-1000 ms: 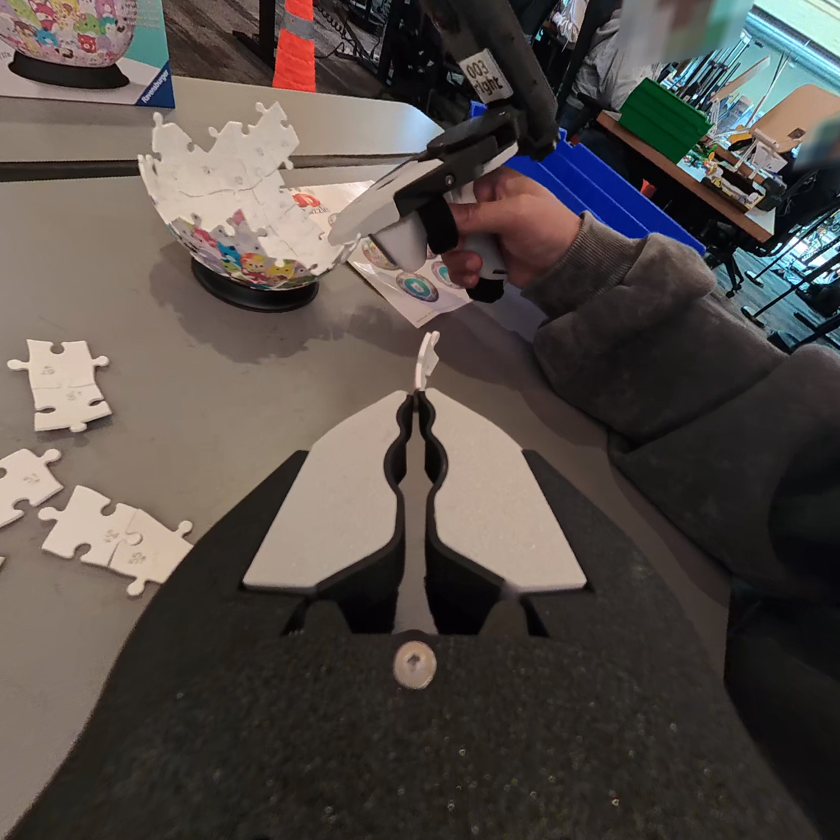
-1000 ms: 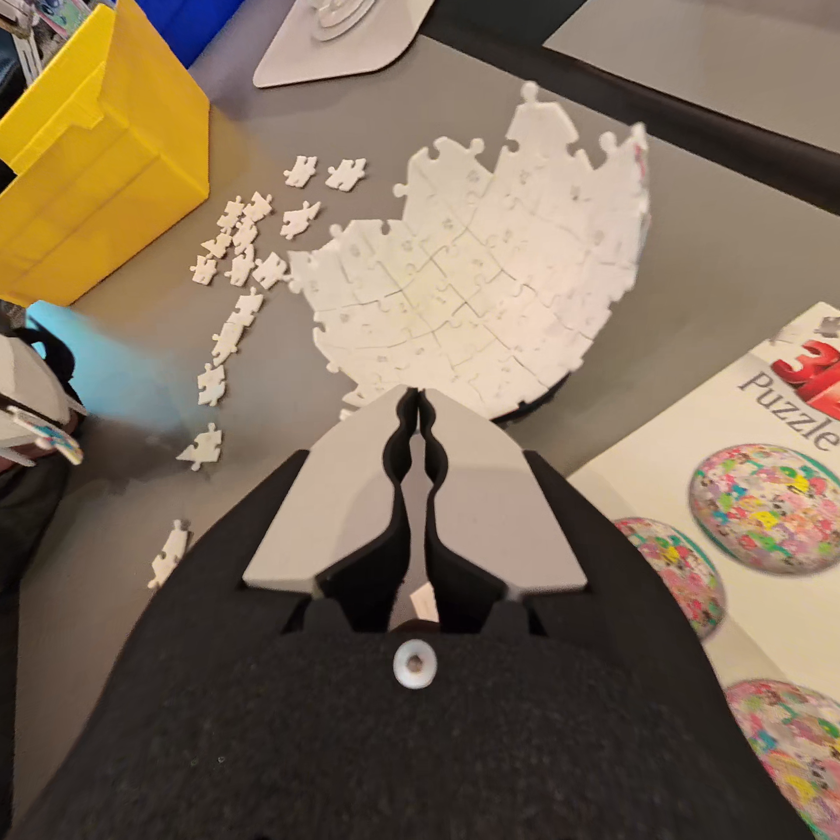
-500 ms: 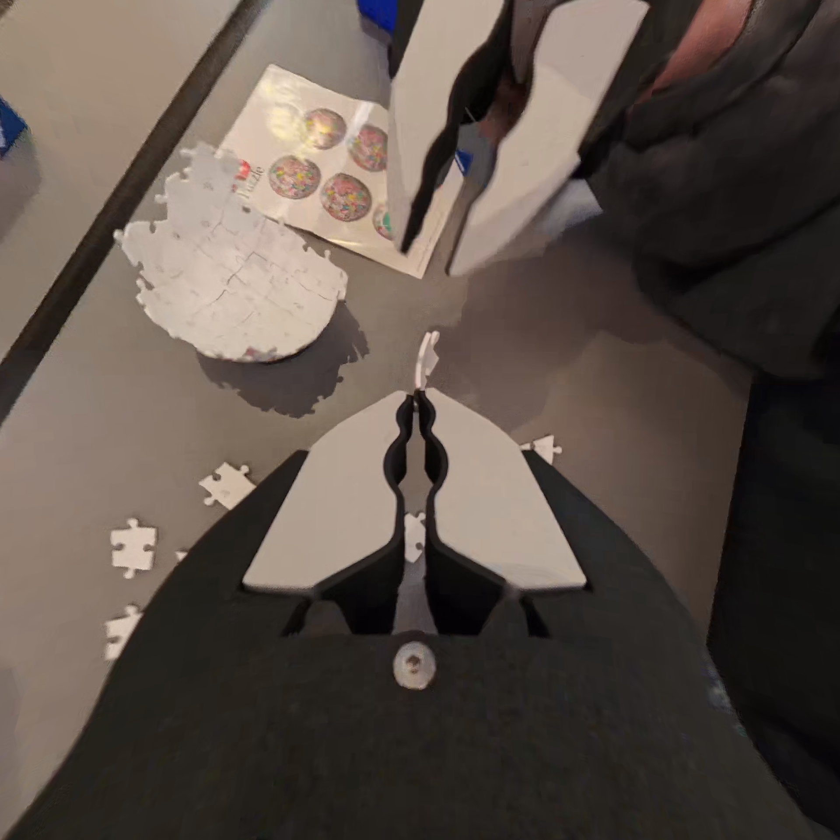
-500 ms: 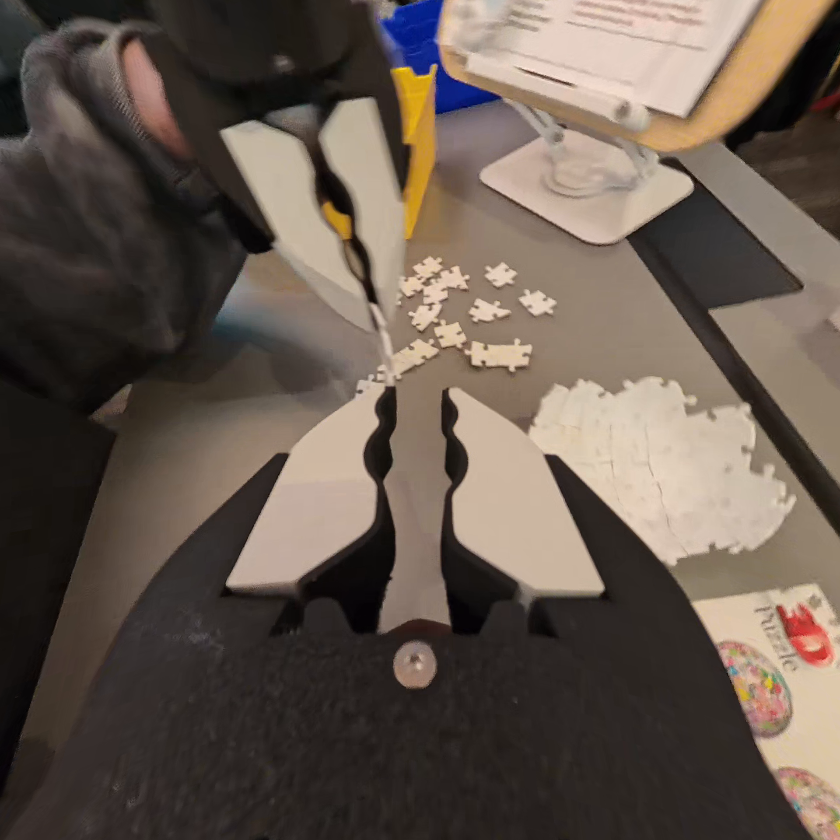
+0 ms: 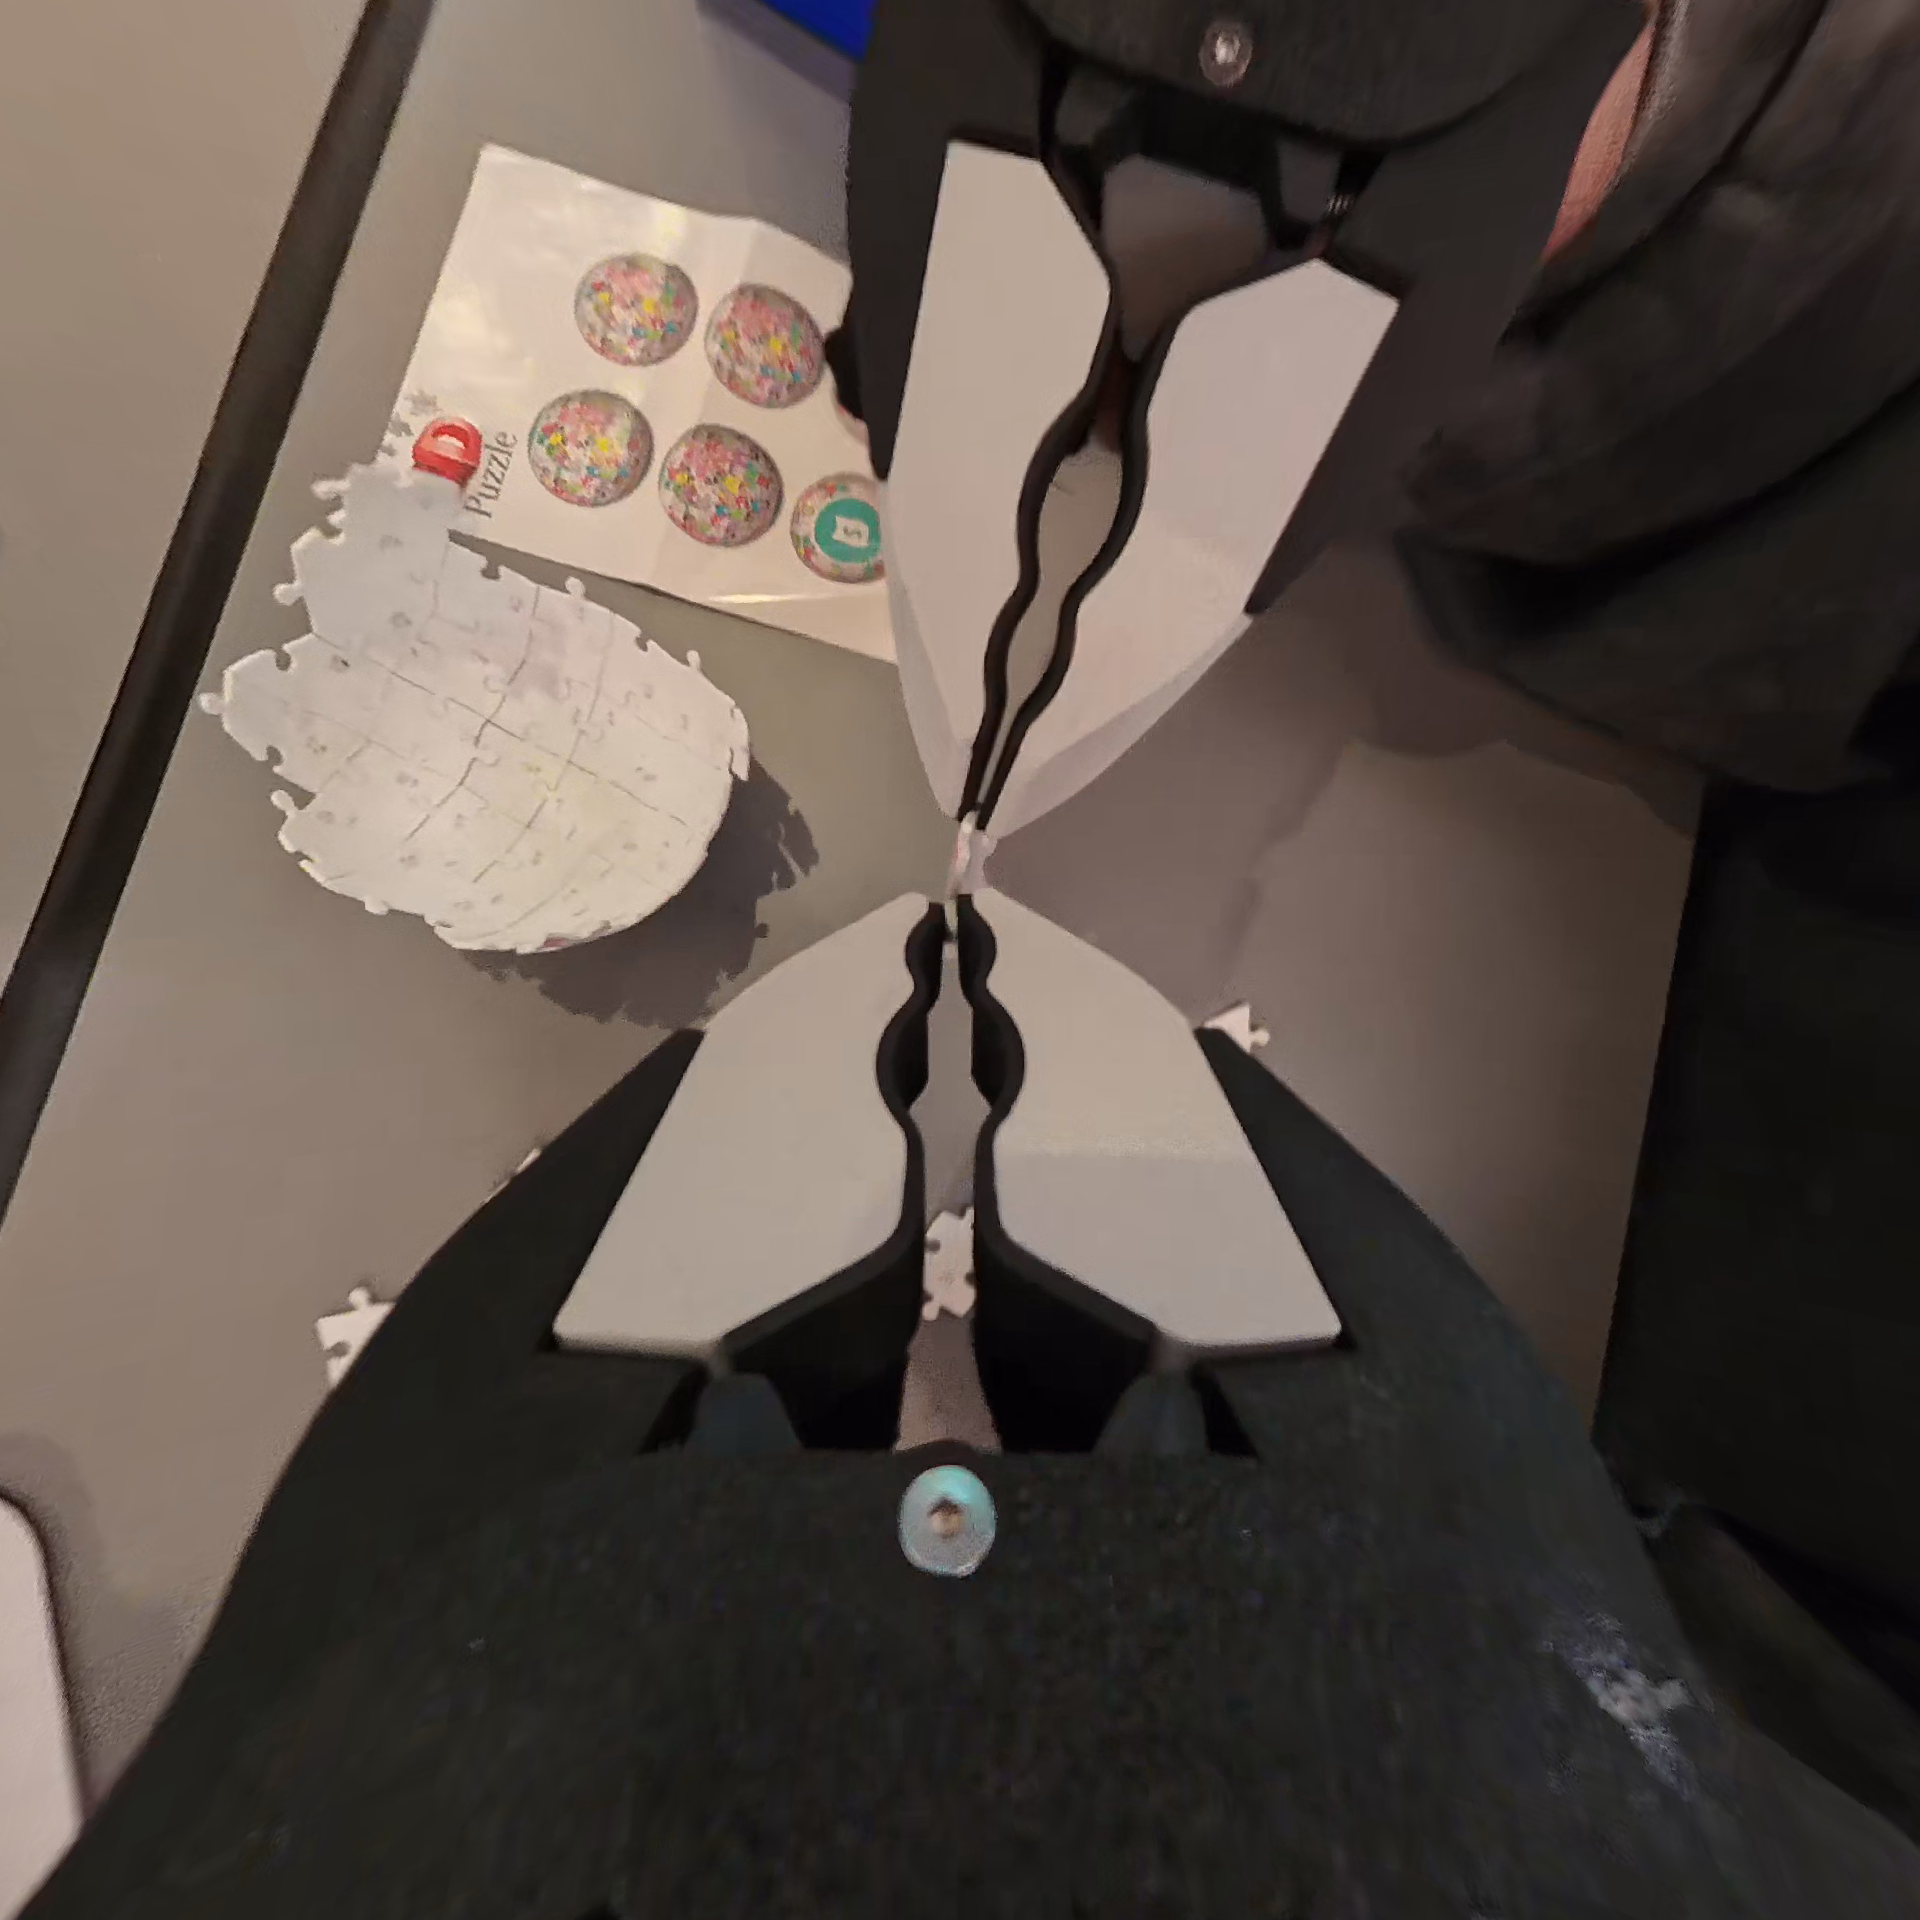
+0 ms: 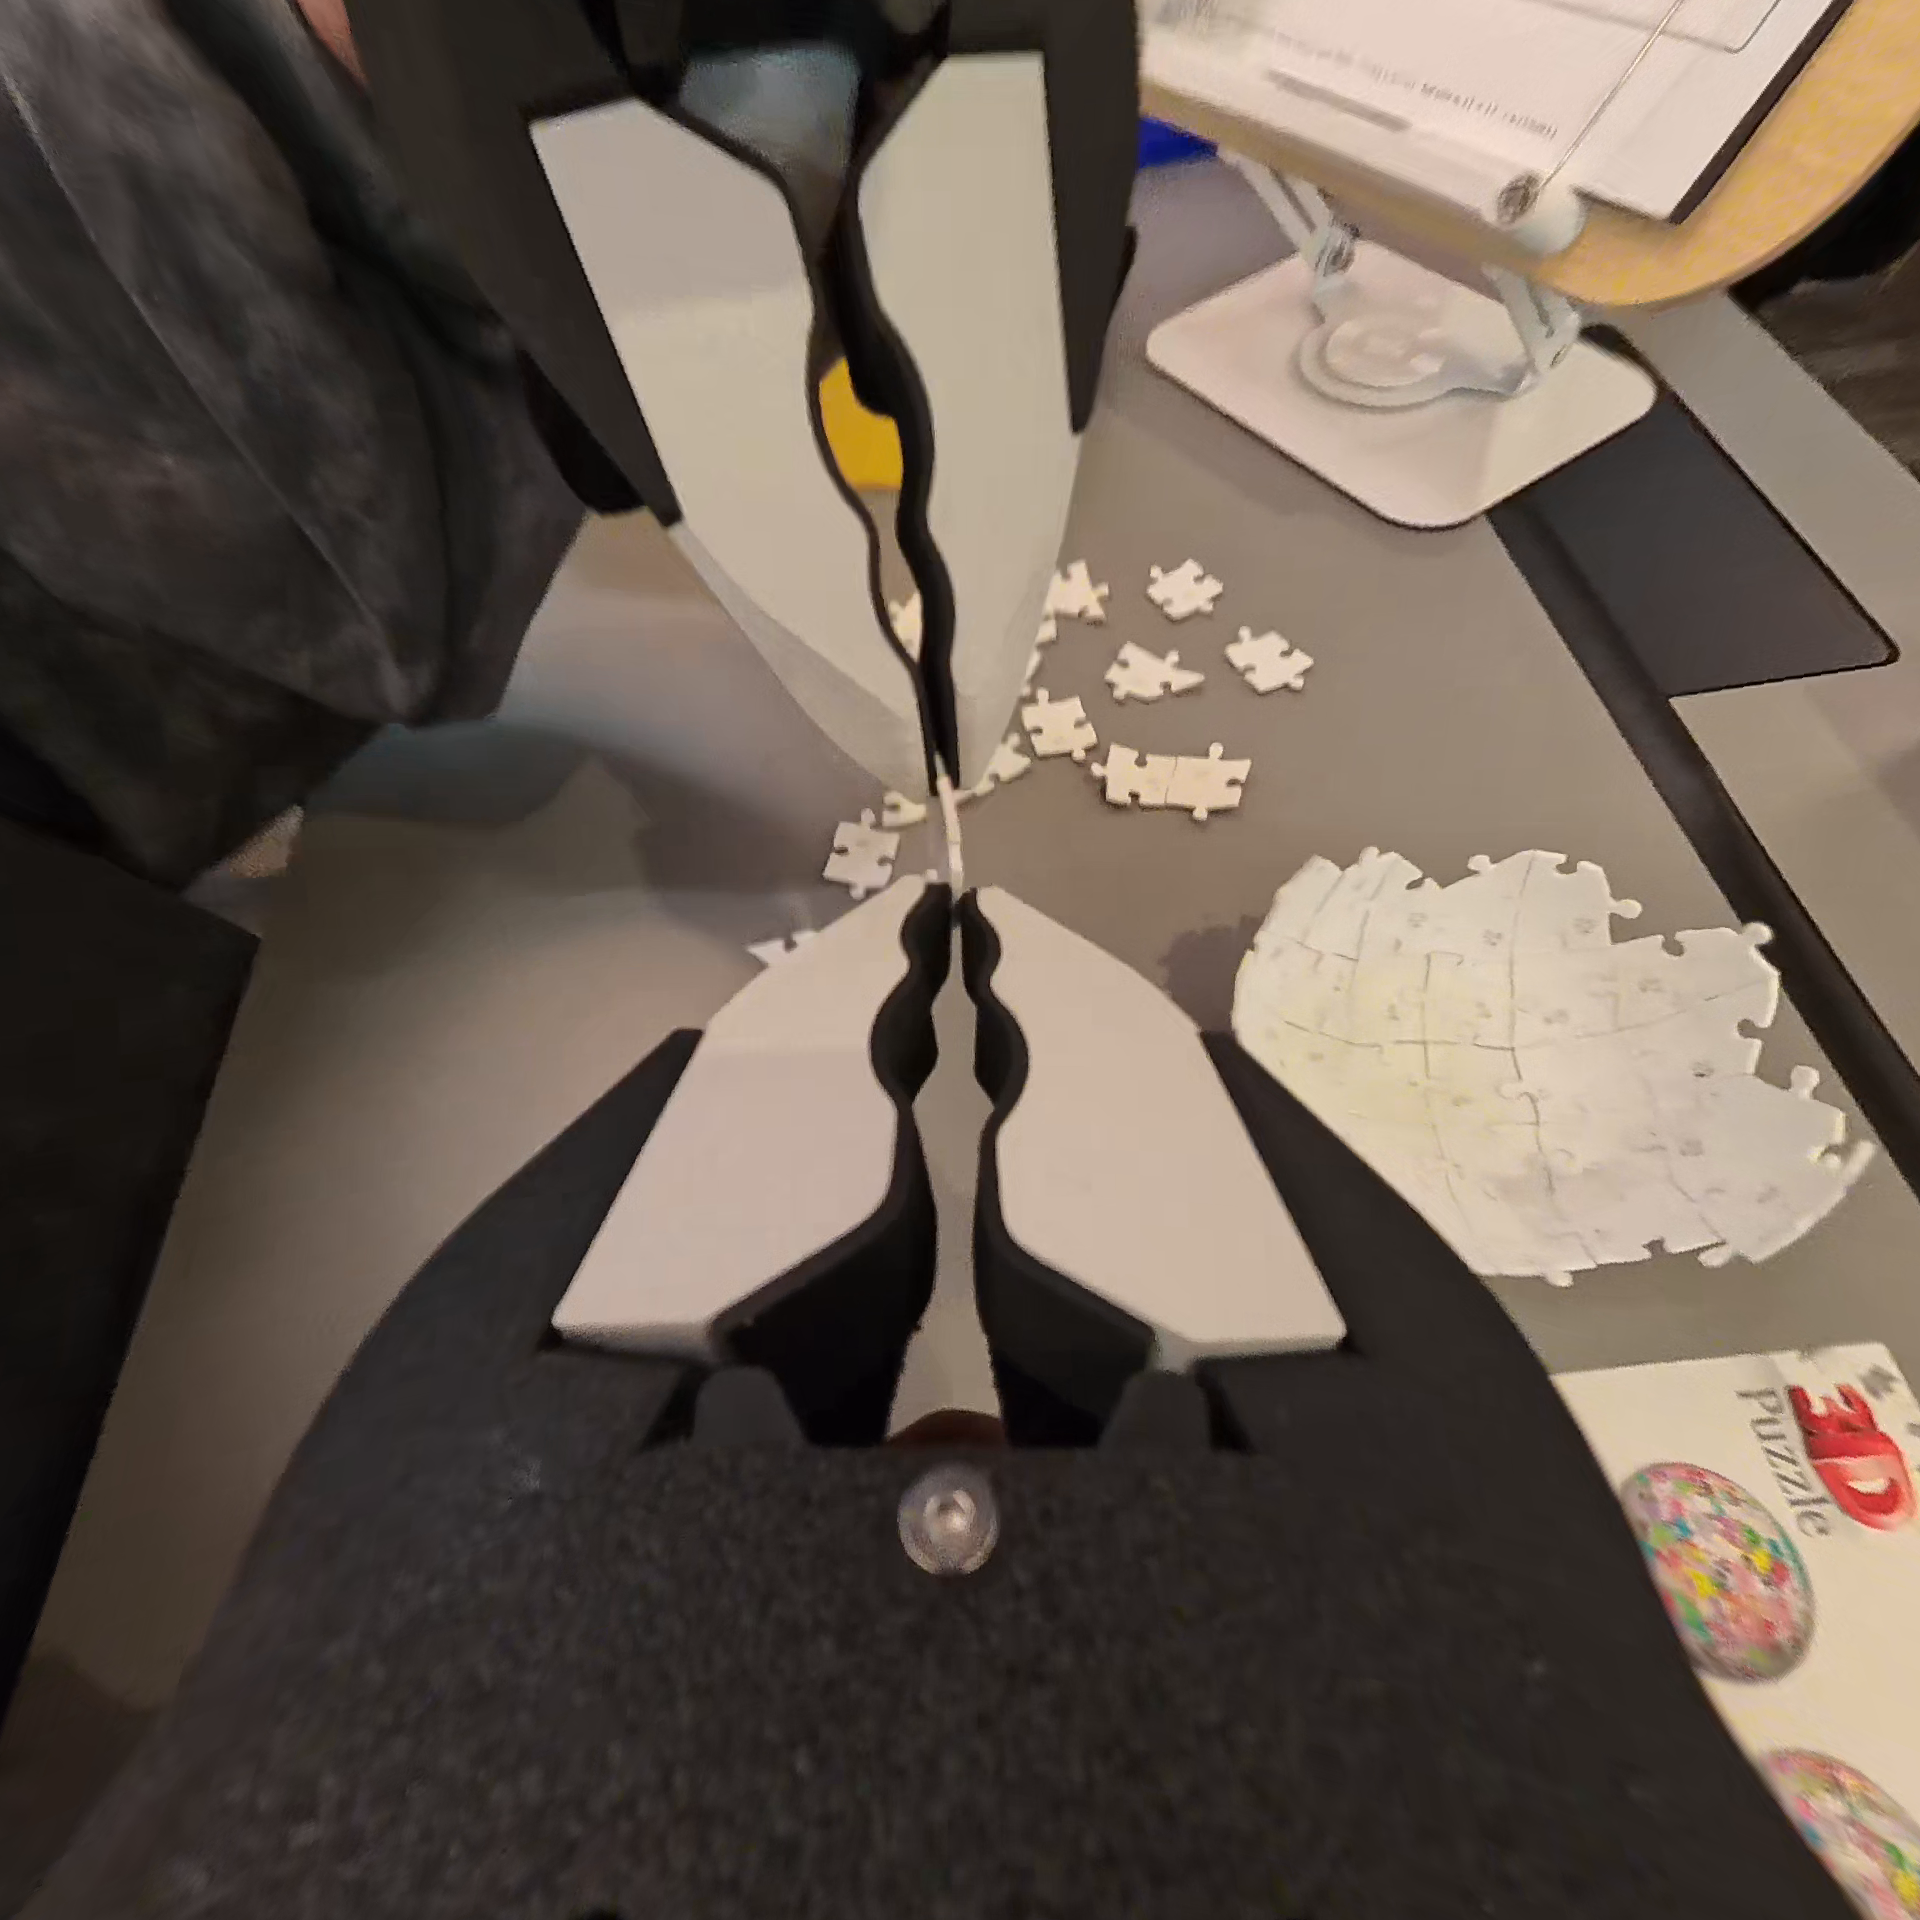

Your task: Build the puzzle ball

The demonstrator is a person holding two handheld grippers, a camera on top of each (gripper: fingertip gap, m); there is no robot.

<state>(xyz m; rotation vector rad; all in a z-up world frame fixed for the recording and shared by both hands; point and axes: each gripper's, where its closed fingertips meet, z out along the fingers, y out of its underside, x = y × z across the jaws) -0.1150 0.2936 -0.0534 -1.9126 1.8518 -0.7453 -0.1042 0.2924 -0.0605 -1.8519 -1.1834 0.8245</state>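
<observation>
1. Since half a second ago, the right gripper (image 6: 954, 902) has squeezed its fingers together and come up to the tip of the left gripper (image 5: 951, 909), so the two now meet nose to nose.
2. A small white puzzle piece (image 5: 966, 854) sits edge-on between the two tips, up in the air over the grey table (image 5: 260, 1091).
3. The left gripper's fingers are closed on the lower end of the piece.
4. The right gripper's fingers are closed too, and they pinch the other end of the same piece.
5. In the right wrist view the piece (image 6: 950, 831) looks like a thin white strip going from one tip to the other.
6. The half-built puzzle ball (image 5: 488, 769) sits on the table to the left in the left wrist view. It is an open white shell with bumpy edges, and we look into it.
7. A paper sheet with pictures of colourful balls (image 5: 644, 405) lies just behind the shell, and the shell's far edge covers a corner of it.
8. Loose white pieces (image 6: 1164, 675) lie spread on the table near the shell in the right wrist view. Two of them are joined together (image 6: 1174, 779).
9. A tilted board on a white stand (image 6: 1392, 405) is at the far side of the table.
10. A person's dark grey sleeve (image 5: 1683, 436) shows behind the right gripper.
</observation>
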